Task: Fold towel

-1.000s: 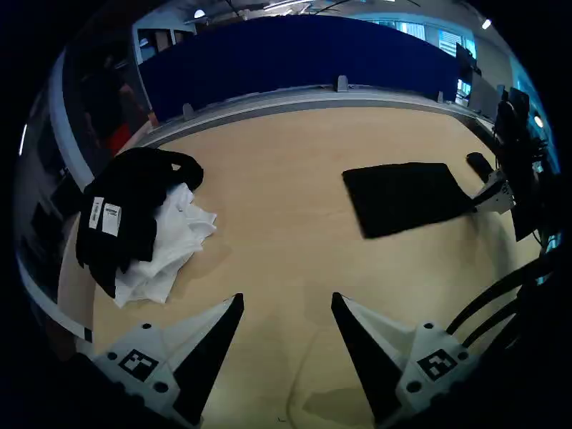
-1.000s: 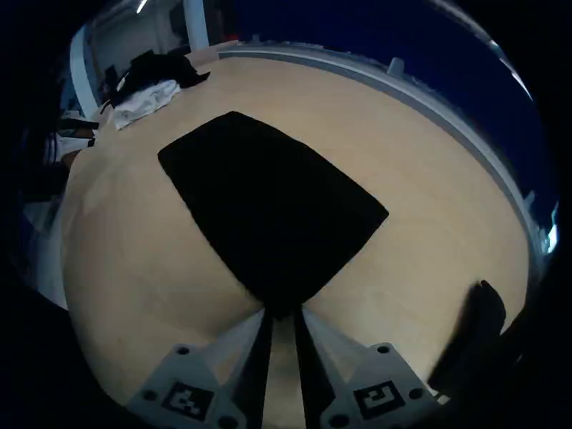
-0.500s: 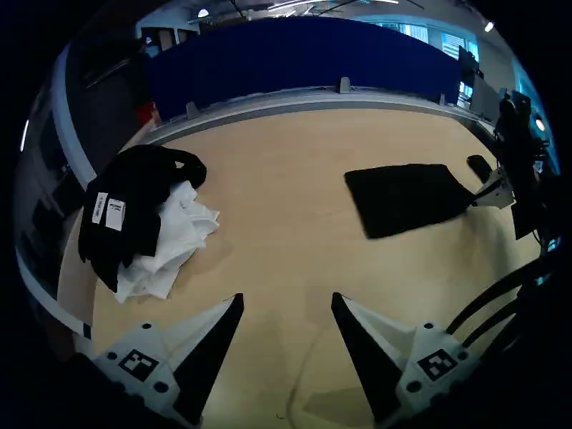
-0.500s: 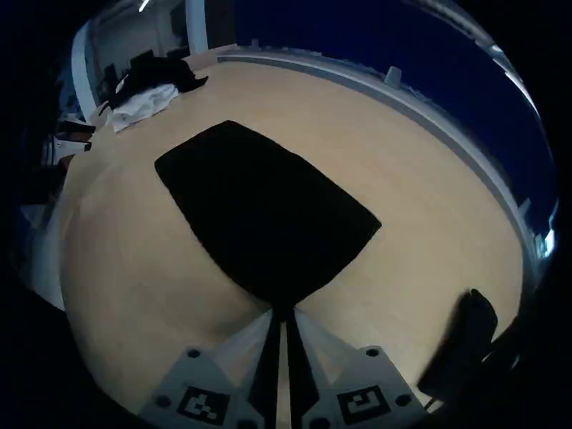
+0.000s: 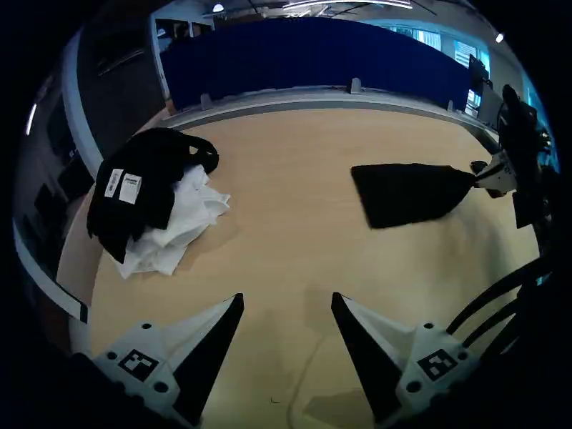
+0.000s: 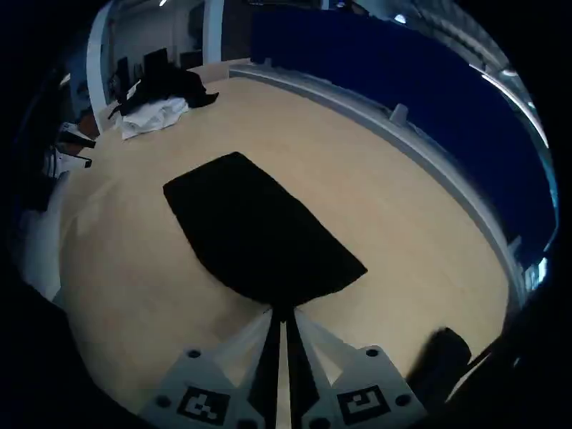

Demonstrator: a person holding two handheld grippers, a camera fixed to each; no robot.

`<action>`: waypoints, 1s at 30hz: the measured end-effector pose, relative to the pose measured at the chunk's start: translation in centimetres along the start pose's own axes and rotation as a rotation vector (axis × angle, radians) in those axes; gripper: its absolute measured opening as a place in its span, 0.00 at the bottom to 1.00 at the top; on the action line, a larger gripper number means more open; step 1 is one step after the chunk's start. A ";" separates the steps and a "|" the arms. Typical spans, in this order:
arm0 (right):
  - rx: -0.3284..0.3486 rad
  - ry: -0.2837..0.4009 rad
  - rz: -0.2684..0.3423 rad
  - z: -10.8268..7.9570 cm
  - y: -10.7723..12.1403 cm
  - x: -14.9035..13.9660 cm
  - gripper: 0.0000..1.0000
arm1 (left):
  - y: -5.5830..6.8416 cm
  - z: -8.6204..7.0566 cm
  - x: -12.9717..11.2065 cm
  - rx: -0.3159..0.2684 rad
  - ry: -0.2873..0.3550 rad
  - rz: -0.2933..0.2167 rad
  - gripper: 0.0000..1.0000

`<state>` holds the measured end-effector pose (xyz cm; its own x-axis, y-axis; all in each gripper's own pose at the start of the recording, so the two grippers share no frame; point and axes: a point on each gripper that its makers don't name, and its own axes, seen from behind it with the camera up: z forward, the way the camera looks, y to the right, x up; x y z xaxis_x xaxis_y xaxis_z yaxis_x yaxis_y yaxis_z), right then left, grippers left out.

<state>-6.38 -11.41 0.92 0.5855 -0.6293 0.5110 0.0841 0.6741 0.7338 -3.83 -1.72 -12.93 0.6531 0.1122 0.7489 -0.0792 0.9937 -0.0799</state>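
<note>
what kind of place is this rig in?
Probably an open-plan office or lab: a long light-wood desk backed by a blue partition screen, with ceiling strip lights overhead.

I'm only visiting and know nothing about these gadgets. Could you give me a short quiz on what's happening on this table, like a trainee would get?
1. True or false: the left gripper is clamped on the flat black cloth towel.
2. What is the right gripper pinching? A: the towel's near corner. B: a spoon. C: nothing.
3. Fill in: the heap of black and white clothes lies on a light wooden ____.

Key:
1. False. Its fingers stand wide apart over bare wood.
2. A.
3. table
</note>
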 end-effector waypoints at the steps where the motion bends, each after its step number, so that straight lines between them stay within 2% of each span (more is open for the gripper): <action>1: -0.001 0.006 -0.007 -0.1 0.1 0.5 0.05 | 0.0 -0.1 -0.2 0.001 -0.001 -0.004 0.91; 8: -0.005 0.031 -0.064 -0.8 0.5 3.3 0.05 | -0.3 -1.3 -1.3 0.011 0.003 -0.036 0.91; 20: 0.011 0.030 -0.148 -0.6 -0.3 5.7 0.05 | -1.0 -2.9 -2.2 0.021 0.009 -0.058 0.91; 26: 0.049 0.058 -0.238 0.6 -2.4 9.5 0.05 | -1.4 -3.8 -2.5 0.045 0.024 -0.081 0.91; 30: 0.097 0.073 -0.304 2.6 -5.3 12.1 0.05 | -1.7 -4.9 -2.9 0.064 0.035 -0.109 0.91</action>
<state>-1.85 -23.56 4.34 0.6018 -0.7646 0.2306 0.1894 0.4172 0.8888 -1.85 -3.68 -18.18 0.6860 0.0050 0.7276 -0.0535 0.9976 0.0436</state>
